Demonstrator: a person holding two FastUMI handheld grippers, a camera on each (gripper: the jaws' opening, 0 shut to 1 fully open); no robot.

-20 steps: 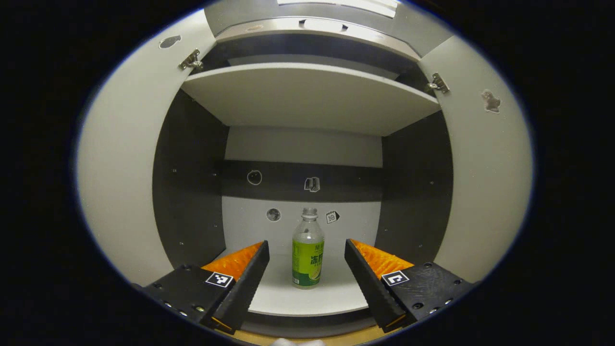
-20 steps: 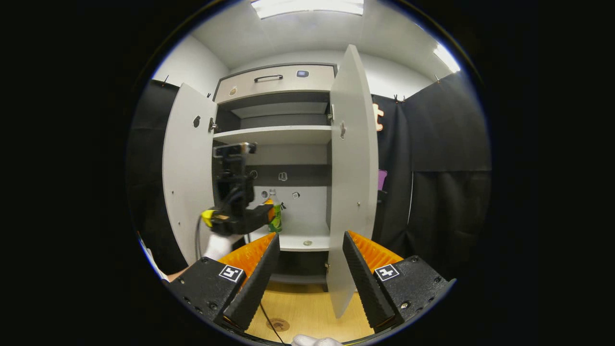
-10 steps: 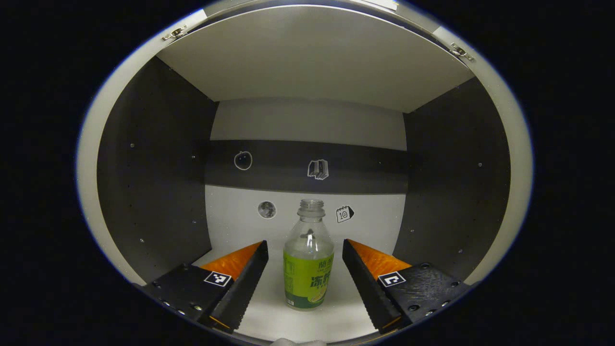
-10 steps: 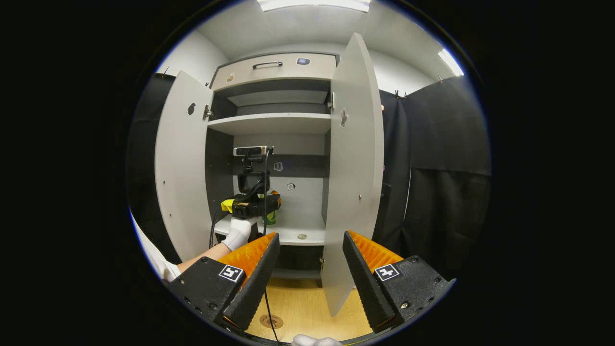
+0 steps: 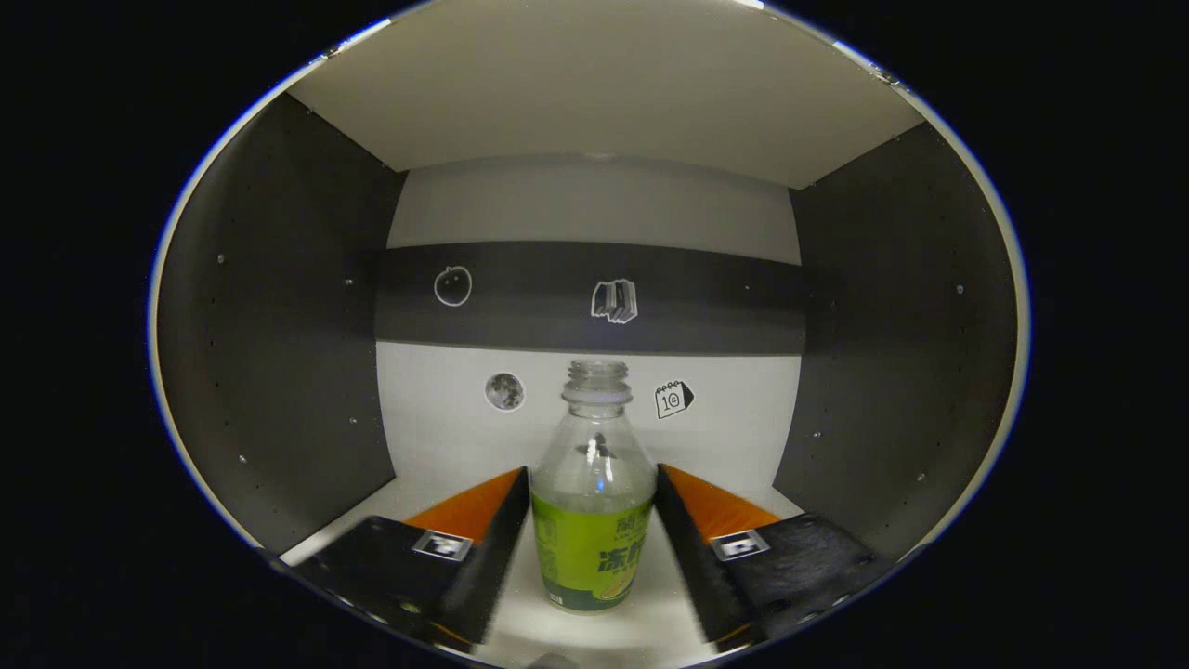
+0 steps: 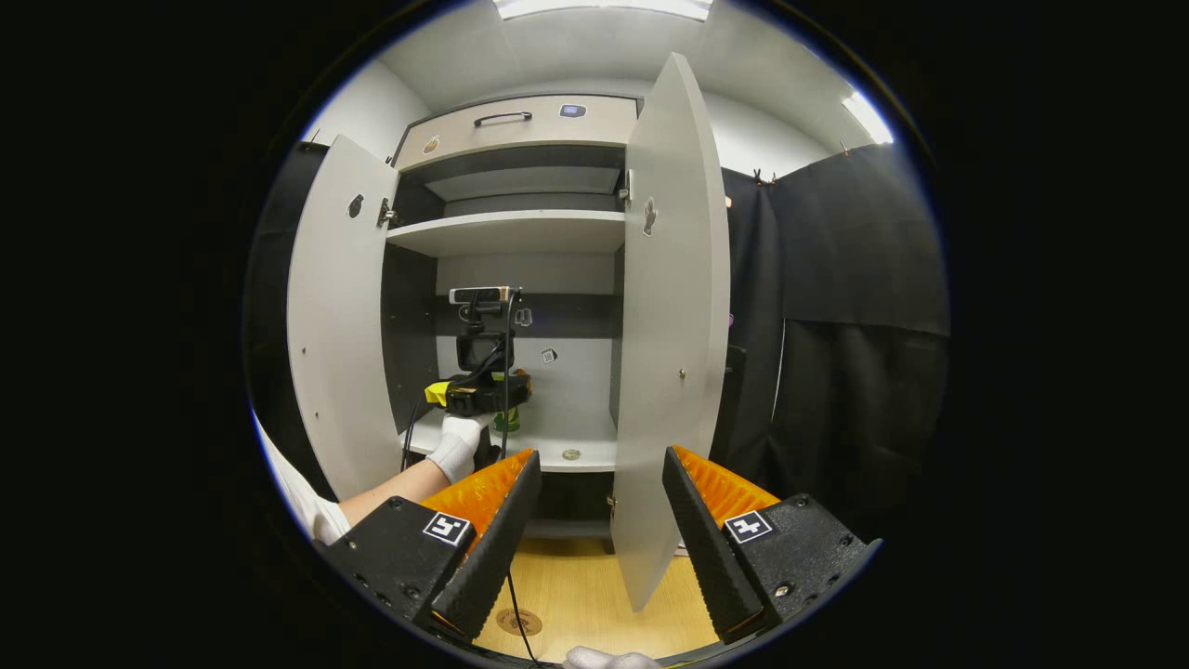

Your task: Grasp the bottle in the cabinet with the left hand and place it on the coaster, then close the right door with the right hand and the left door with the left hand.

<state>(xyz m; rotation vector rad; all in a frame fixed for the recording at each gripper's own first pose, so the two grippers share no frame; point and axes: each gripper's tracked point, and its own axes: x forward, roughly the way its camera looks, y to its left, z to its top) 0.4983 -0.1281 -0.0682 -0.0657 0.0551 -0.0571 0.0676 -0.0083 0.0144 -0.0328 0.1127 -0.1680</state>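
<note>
In the left gripper view the bottle stands upright on the lower shelf of the cabinet, well in from the shelf's front edge and about midway between its side edges. It sits right between the two fingers of the left tongs. Both fingers lie against or just beside the green label; whether they press on it I cannot tell. The cap is off, and the clear neck rises above the fingertips in front of the back wall's stickers.

In the right gripper view the left tongs reach into the cabinet over the shelf's left part, held by a white-gloved hand, with a bit of green bottle showing below them. A small round thing lies near the shelf's front edge. The right tongs hang open and empty in front of the cabinet, over the wooden floor, with the coaster on the floor below their left finger. The left door and right door both stand open.

Half a second earlier the left tongs were spread wide, with clear gaps on either side of the bottle; now they have narrowed to its sides and moved deeper in, so the bottle looks larger. The right tongs have scarcely shifted, and the doors are as they were.
</note>
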